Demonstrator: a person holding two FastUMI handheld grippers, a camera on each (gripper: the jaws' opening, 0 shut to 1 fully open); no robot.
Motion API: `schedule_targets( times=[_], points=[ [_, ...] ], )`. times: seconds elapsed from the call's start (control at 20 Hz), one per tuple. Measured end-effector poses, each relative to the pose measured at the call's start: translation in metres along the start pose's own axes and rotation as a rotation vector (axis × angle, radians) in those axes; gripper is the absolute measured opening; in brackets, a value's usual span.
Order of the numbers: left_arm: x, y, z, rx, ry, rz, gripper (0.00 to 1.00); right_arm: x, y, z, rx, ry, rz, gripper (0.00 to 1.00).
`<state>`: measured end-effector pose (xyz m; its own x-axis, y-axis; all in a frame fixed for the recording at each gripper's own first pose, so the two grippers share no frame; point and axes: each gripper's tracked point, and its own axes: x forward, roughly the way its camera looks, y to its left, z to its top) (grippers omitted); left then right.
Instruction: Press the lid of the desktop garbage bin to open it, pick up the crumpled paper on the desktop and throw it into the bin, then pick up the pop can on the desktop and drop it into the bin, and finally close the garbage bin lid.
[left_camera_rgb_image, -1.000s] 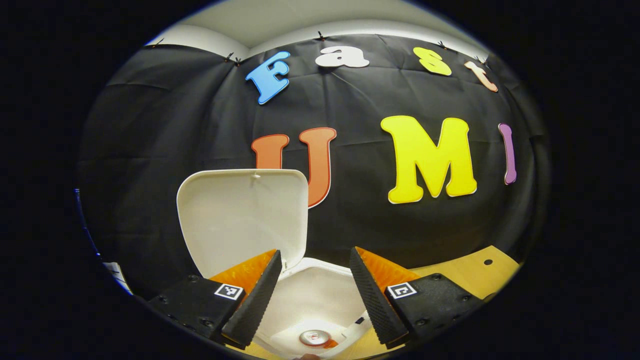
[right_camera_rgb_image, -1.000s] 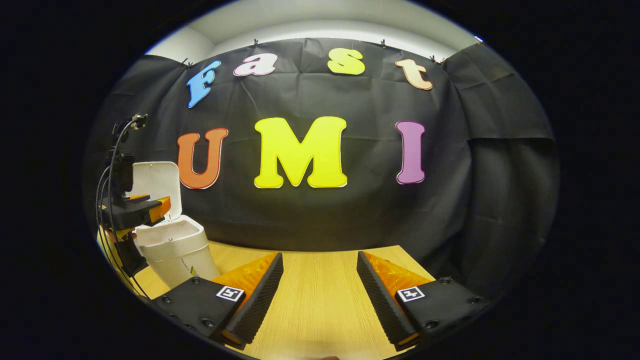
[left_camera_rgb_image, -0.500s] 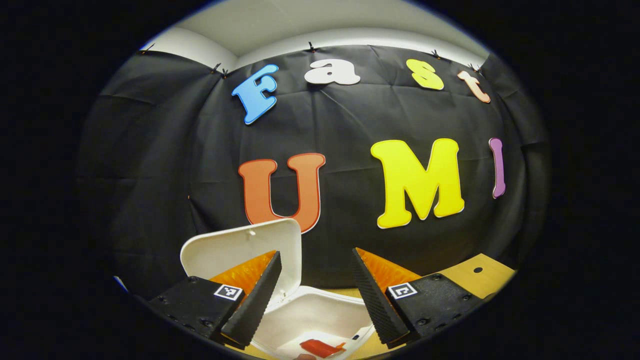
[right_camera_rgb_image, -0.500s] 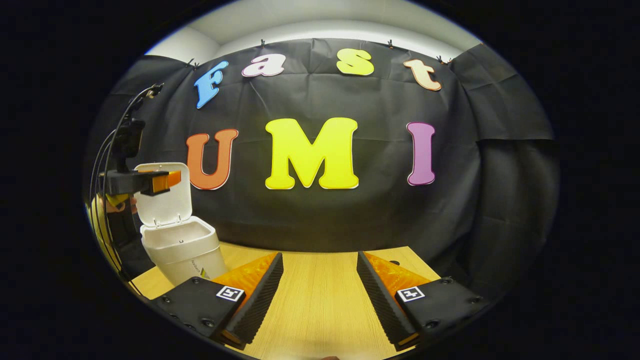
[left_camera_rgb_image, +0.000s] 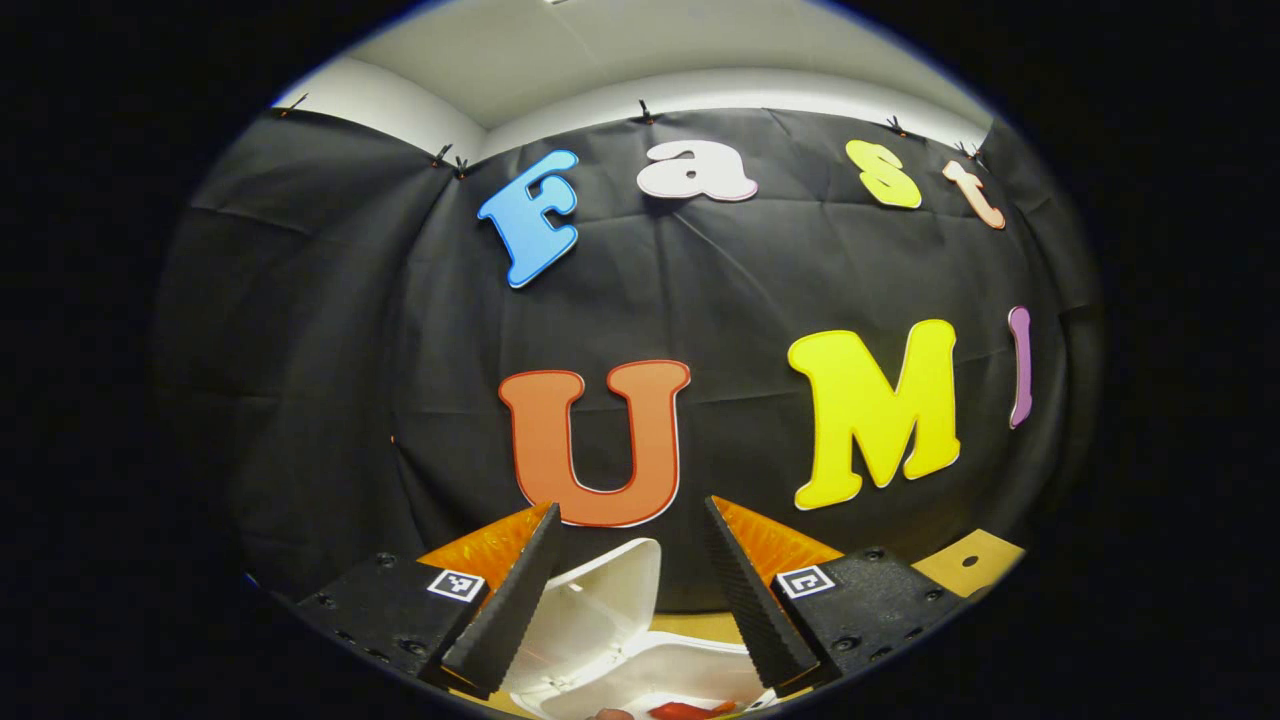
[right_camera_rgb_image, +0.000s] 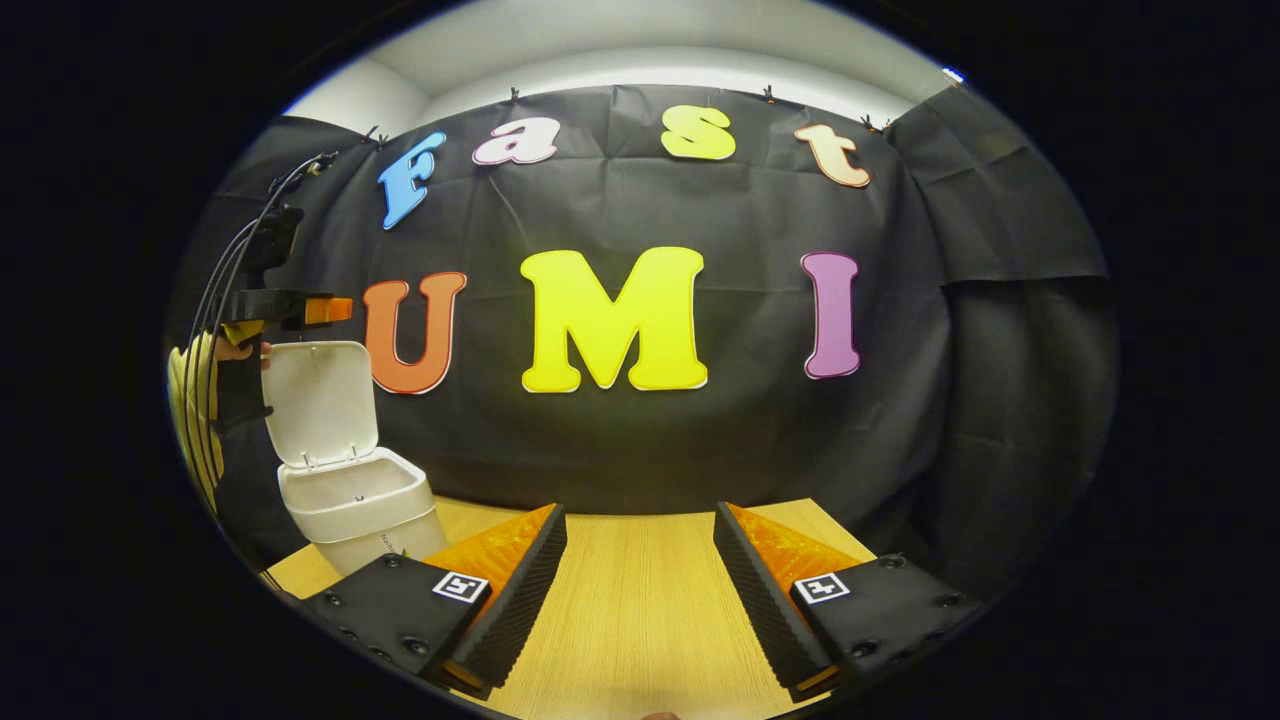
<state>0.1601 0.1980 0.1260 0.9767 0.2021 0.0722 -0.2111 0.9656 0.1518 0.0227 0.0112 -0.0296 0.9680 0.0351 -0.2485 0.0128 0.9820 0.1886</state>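
One white desktop bin (right_camera_rgb_image: 352, 500), lid (right_camera_rgb_image: 320, 403) raised and leaning back on its hinge. In the right gripper view it stands forward and well left of the right gripper (right_camera_rgb_image: 640, 590), on the wooden desktop (right_camera_rgb_image: 640, 610). In the left gripper view the lid (left_camera_rgb_image: 600, 600) lies just below and ahead of the left gripper (left_camera_rgb_image: 625, 590), between its fingers.

Left gripper: jaws wide apart, nothing held. Right gripper: jaws likewise wide apart, empty, above the desktop.

One red pop can (left_camera_rgb_image: 685, 710) glimpsed low in the bin's mouth, beneath the left gripper. Crumpled paper: cannot tell; bin interior mostly hidden.

Handling, as judgement: lid is thin, stiff plastic, light, hinged along the rear edge. No grip needed; push with a finger on the free front edge or its upper face, away from the hinge. Bin itself looks light and may slide or tip under a sideways shove, so press downward.

Count: one bin, one lid, one can, two grippers. One hand (right_camera_rgb_image: 238, 350) holds the left gripper (right_camera_rgb_image: 305, 310), just above the lid.
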Motion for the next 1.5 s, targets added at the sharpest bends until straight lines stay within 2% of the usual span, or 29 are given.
schedule_targets(
  times=[0.3,0.65,0.9,1.1,1.5],
  points=[
    [0.015,0.025,-0.019,-0.026,0.059,0.060,0.90,0.005,-0.004,0.000,0.016,0.004,-0.009,0.95],
    [0.014,0.023,-0.038,-0.102,0.104,0.069,0.90,0.005,-0.005,-0.006,0.011,0.015,0.012,0.95],
    [-0.004,0.001,-0.040,-0.169,0.133,0.050,0.92,0.005,-0.012,-0.011,0.030,0.026,0.020,0.95],
    [-0.027,-0.029,-0.049,-0.167,0.152,0.019,0.92,0.003,-0.012,-0.013,0.033,0.026,0.051,0.95],
    [-0.059,-0.073,-0.097,-0.236,0.260,0.011,0.92,-0.004,-0.013,-0.025,0.032,0.050,0.128,0.95]
  ],
)
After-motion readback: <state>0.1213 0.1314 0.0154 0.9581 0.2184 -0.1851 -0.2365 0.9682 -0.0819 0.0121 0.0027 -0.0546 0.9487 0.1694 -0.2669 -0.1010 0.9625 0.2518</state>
